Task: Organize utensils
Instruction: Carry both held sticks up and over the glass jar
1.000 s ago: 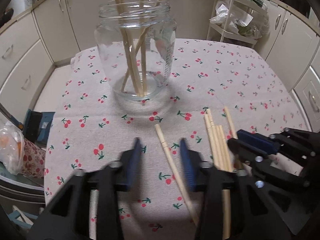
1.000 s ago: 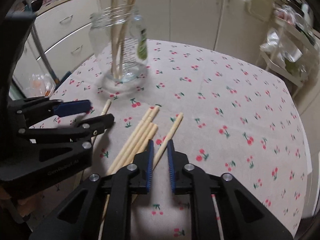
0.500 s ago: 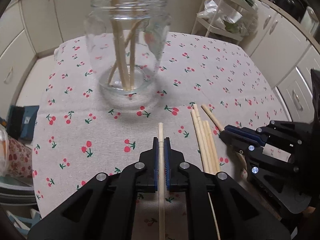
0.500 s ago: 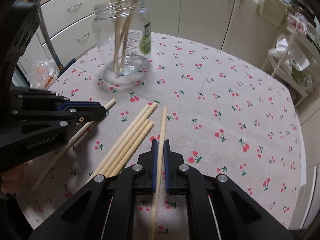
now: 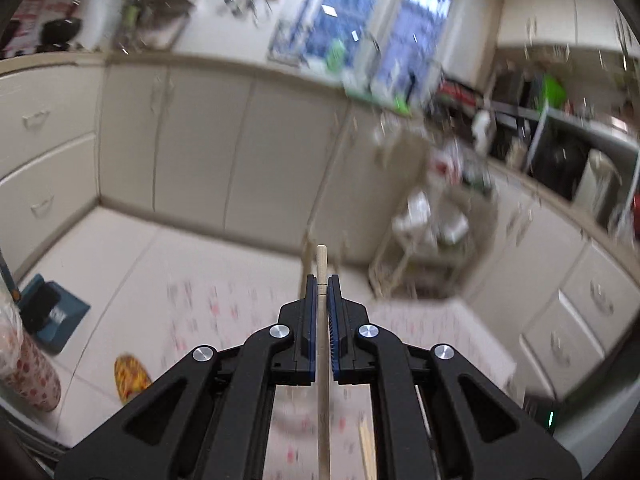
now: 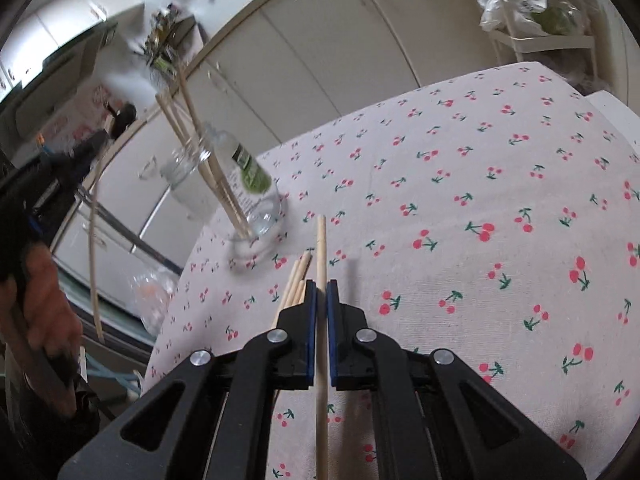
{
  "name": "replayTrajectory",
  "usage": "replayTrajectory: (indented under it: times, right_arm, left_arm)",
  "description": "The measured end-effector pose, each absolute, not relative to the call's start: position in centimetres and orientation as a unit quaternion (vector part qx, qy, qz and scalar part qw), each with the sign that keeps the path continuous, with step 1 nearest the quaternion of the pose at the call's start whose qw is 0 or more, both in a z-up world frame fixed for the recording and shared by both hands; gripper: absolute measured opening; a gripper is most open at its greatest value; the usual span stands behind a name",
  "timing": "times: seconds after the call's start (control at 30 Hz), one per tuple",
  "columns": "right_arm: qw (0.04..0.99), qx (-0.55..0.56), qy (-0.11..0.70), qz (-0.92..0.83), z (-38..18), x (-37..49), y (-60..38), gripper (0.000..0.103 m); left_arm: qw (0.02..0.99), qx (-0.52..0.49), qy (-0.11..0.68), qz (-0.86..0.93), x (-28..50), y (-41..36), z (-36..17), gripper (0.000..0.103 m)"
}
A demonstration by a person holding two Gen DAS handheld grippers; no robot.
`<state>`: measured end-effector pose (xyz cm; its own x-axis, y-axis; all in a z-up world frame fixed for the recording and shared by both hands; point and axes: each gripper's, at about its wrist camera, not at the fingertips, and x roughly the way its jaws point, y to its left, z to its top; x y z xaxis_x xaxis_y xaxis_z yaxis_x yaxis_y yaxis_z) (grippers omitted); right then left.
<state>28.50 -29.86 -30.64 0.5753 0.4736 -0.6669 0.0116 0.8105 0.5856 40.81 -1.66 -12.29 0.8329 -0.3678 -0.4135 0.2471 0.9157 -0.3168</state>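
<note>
Each gripper clamps one chopstick: the left gripper with its chopstick raised toward the cabinets, the right gripper with its chopstick over the table. Next, likely both go upright into the glass jar, centre-left.

Cream flat-fronted kitchen cabinets line the far wall, with drawers at the left. A bright, blurred window sits above them. The pale tiled floor runs below, a blue box lying near the left. A white wire shelf trolley stands far right beside the table's cherry-print cloth.
</note>
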Motion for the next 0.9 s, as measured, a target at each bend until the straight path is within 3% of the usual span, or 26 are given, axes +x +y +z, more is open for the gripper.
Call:
replayTrajectory:
  times: [0.47,0.9]
  right_arm:
    - [0.838,0.323,0.414,0.152,-30.9,27.7,-30.9,0.006]
    - [0.835,0.332,0.410,0.158,-31.1,27.6,-31.2,0.006]
  left_arm:
    - [0.978,-0.172,0.100,-0.067,45.1,-3.0,-7.8,0.005]
    - [0.988,-0.138,0.064,-0.009,47.4,-5.4,-10.4,0.005]
